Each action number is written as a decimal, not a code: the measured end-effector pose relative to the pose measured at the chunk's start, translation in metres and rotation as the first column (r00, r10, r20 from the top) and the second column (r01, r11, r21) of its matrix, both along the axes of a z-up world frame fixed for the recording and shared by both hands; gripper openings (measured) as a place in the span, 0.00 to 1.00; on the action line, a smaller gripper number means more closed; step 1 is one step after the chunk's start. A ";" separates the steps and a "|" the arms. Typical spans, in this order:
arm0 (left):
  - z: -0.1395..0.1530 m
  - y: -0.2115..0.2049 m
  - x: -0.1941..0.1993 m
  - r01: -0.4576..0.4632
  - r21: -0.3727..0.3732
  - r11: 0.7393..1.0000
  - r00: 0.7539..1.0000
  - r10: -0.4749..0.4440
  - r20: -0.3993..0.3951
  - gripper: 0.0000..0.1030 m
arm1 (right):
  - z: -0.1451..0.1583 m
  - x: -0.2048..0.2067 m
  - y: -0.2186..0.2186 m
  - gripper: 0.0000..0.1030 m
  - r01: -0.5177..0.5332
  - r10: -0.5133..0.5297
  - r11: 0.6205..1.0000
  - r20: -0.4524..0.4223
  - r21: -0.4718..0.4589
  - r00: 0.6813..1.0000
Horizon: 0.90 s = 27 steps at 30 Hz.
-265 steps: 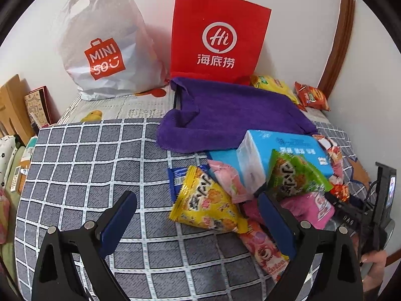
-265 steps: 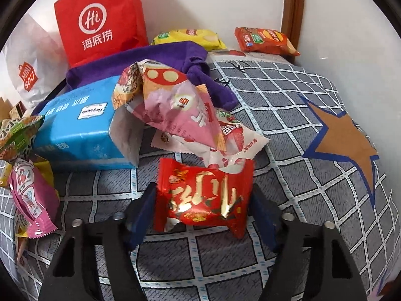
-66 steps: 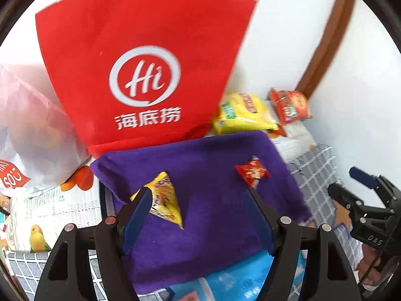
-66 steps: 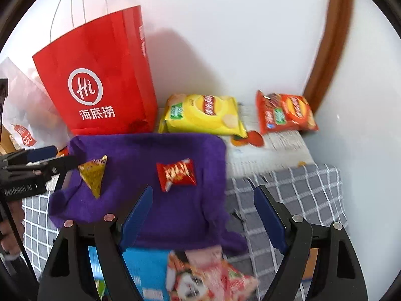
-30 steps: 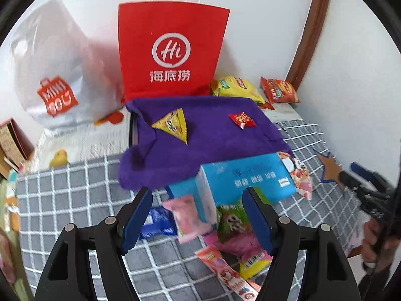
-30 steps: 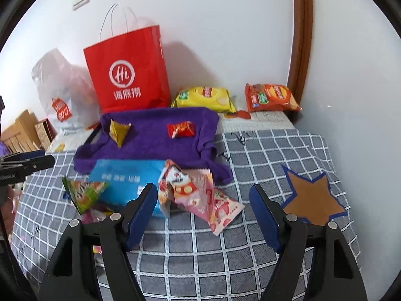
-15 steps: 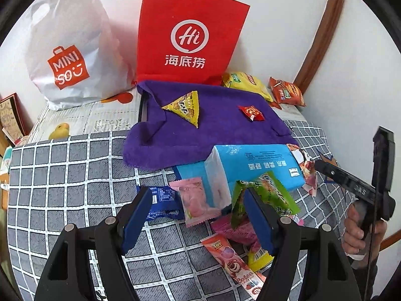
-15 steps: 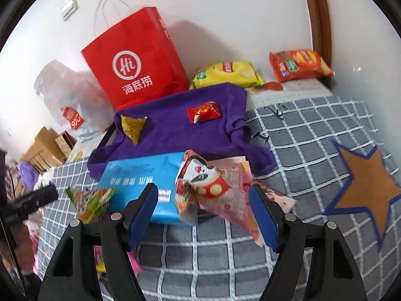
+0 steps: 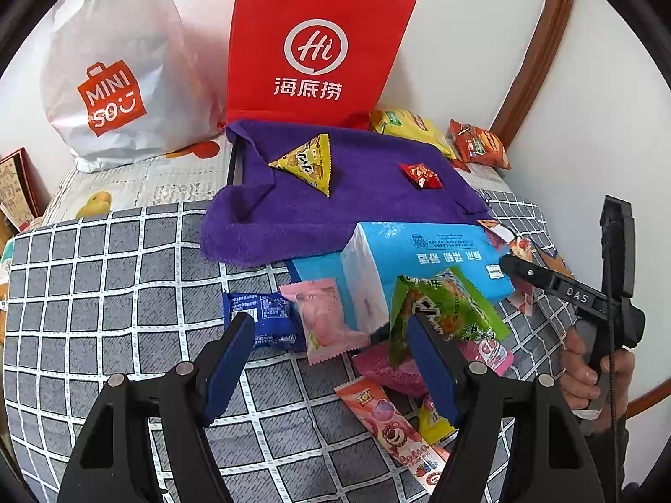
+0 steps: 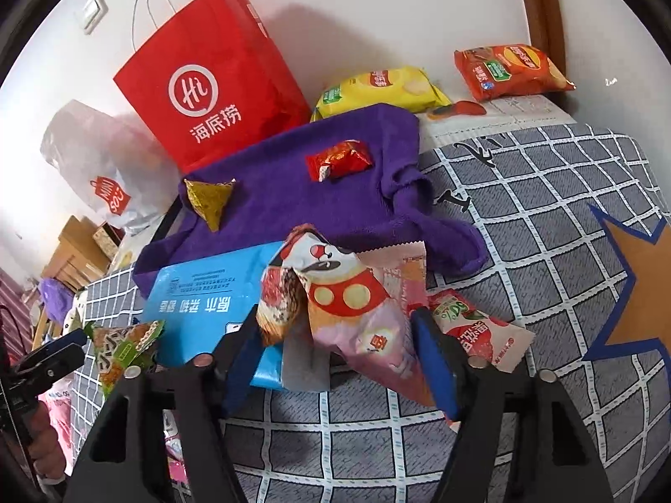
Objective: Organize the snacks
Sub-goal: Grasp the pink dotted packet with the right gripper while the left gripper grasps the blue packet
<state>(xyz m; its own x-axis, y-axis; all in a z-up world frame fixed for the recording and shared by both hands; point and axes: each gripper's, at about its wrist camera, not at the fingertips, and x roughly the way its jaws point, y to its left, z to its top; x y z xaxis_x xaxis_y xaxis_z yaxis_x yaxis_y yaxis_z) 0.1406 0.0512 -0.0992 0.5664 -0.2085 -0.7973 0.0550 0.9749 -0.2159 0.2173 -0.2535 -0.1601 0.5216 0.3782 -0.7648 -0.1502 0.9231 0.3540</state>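
2 bags [image 9: 310,46], 1 towel [image 9: 356,205], 2 chip packets [image 10: 377,88]

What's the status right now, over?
Left gripper open, empty. Right gripper open, straddling pink snack bag. Two snacks on purple towel. Nothing blocking.

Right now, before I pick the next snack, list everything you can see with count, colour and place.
paper bag: 1, red, against the back wall
plastic bag: 1, white, left of the paper bag
towel: 1, purple, in front of the paper bag
triangle snack: 1, yellow, on the towel, left
small packet: 1, red, on the towel, right
chip bags: 2, yellow and orange, by the back wall
tissue pack: 1, blue, in front of the towel
loose snacks: several, mixed colours, around the tissue pack
left claw: open, over the pile
right claw: open, around a pink cartoon packet
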 end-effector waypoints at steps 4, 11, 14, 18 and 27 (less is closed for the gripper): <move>-0.002 0.002 -0.003 -0.006 0.005 1.000 1.000 0.006 -0.005 0.71 | 0.009 -0.012 -0.005 0.57 -0.001 0.001 1.000 0.016 0.005 1.000; -0.011 0.013 -0.008 -0.043 0.010 0.999 0.999 0.043 -0.030 0.71 | 0.031 -0.042 -0.009 0.56 -0.019 0.022 0.999 0.064 -0.046 0.998; -0.018 0.020 -0.009 -0.063 0.012 0.998 0.997 0.063 -0.050 0.71 | 0.035 -0.057 -0.011 0.57 -0.032 0.037 0.997 0.074 -0.072 0.997; -0.025 0.027 -0.008 -0.080 0.013 0.997 0.994 0.081 -0.067 0.71 | 0.033 -0.076 -0.007 0.56 -0.051 0.063 0.991 0.090 -0.124 0.994; -0.057 0.033 0.026 -0.144 0.120 0.982 0.980 0.158 -0.118 0.71 | 0.005 -0.098 0.022 0.56 -0.132 0.160 0.953 0.083 -0.274 0.984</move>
<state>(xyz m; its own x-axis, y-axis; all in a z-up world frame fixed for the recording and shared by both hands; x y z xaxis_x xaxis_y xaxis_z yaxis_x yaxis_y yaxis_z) 0.1662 0.0839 -0.1562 0.4777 -0.0352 -0.8778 -0.1154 0.9880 -0.1024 0.1193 -0.2313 -0.1552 0.5570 0.2458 -0.7933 -0.3130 0.9469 0.0737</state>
